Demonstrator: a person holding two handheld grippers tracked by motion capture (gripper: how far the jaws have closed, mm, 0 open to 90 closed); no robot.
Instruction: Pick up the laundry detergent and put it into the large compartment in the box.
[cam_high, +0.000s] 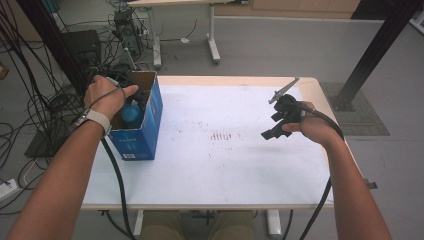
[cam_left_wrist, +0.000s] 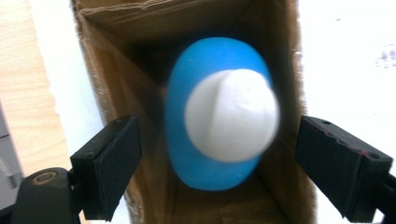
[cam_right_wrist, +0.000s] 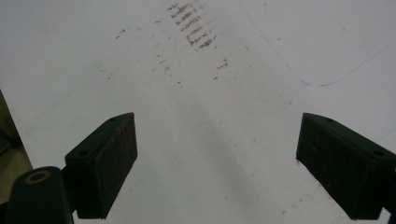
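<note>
The left gripper (cam_left_wrist: 217, 168) hung over the box (cam_left_wrist: 116, 70), fingers apart, the blue-and-white ball (cam_left_wrist: 219, 116) untouched between them. The right gripper's (cam_right_wrist: 217, 168) fingers stood apart above the bare worktop (cam_right_wrist: 210, 116).

A blue box (cam_high: 145, 125) (plain brown cardboard inside) holds a blue-and-white object (cam_left_wrist: 219, 114). The white table (cam_high: 225, 170) bears reddish-brown smudges (cam_high: 224, 135). Both grippers' jaws are black.

Ball (cam_left_wrist: 219, 116) in box (cam_high: 150, 112) — table's (cam_high: 225, 170) left edge.
</note>
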